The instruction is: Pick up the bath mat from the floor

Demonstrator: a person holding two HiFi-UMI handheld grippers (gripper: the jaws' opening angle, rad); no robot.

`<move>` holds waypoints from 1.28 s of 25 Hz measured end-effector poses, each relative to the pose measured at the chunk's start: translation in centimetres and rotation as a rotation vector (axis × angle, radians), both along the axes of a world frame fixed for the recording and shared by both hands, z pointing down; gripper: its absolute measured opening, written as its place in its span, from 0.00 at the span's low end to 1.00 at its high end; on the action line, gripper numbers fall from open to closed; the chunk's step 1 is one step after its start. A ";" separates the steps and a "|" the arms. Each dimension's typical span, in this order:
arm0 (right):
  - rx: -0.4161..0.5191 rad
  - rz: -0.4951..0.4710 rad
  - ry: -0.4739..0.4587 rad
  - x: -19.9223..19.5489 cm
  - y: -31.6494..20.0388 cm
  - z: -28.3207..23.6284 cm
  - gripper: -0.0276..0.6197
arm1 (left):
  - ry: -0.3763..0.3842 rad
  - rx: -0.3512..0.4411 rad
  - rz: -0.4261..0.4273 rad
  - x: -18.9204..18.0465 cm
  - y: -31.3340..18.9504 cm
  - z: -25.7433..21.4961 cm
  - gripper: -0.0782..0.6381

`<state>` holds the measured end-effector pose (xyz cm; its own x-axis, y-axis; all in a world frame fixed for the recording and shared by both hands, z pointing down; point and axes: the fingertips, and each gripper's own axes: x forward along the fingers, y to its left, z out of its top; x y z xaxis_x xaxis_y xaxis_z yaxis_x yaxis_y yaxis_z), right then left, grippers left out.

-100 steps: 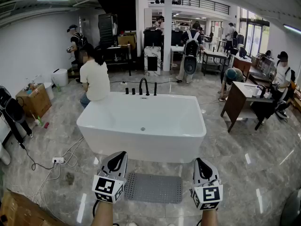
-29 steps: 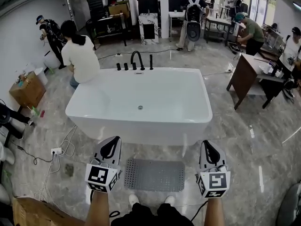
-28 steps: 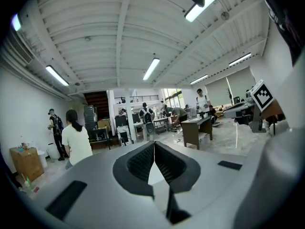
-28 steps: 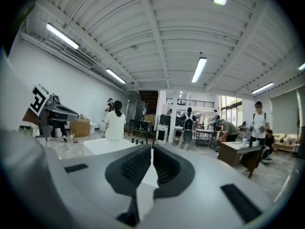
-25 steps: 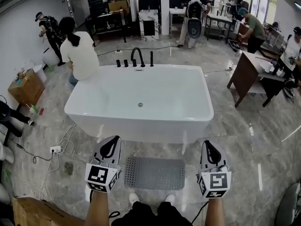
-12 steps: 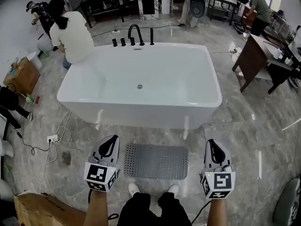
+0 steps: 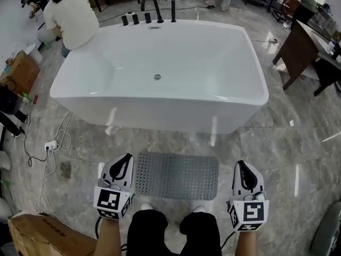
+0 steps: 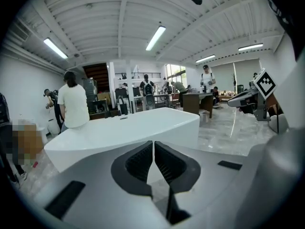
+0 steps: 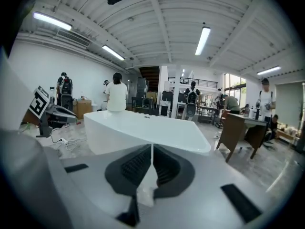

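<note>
A grey dotted bath mat (image 7: 177, 175) lies flat on the marble floor in front of the white bathtub (image 7: 160, 111). My left gripper (image 7: 124, 161) hovers just left of the mat, shut and empty. My right gripper (image 7: 244, 169) is held right of the mat, also shut with nothing in it. In the left gripper view the shut gripper (image 8: 153, 147) points level at the tub (image 8: 119, 135), and the mat is out of sight. The right gripper view shows the same: the gripper (image 9: 152, 150) shut, the tub (image 9: 143, 130) ahead. My shoes (image 7: 144, 208) stand at the mat's near edge.
A person in a white shirt (image 7: 68, 12) stands at the tub's far left corner. A power strip and cables (image 7: 50, 145) lie on the floor at left, a cardboard box (image 7: 40, 238) at the lower left. A dark wooden desk (image 7: 303, 47) stands at right.
The view has tipped further down and closer: tub and mat have shifted up and grown. Both grippers stay shut beside the mat, level with each other.
</note>
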<state>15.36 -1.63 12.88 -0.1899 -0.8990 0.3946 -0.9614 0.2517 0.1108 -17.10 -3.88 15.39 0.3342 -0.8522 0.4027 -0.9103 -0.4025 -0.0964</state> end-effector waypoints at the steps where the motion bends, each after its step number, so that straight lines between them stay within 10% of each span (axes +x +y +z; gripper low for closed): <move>1: -0.004 -0.002 0.004 0.1 -0.1 1.5 0.08 | -0.001 -0.004 -0.003 0.0 -0.1 1.5 0.12; 32: -0.078 -0.007 0.078 4.4 -2.4 49.6 0.08 | -0.051 0.002 -0.019 -4.2 -2.6 44.9 0.12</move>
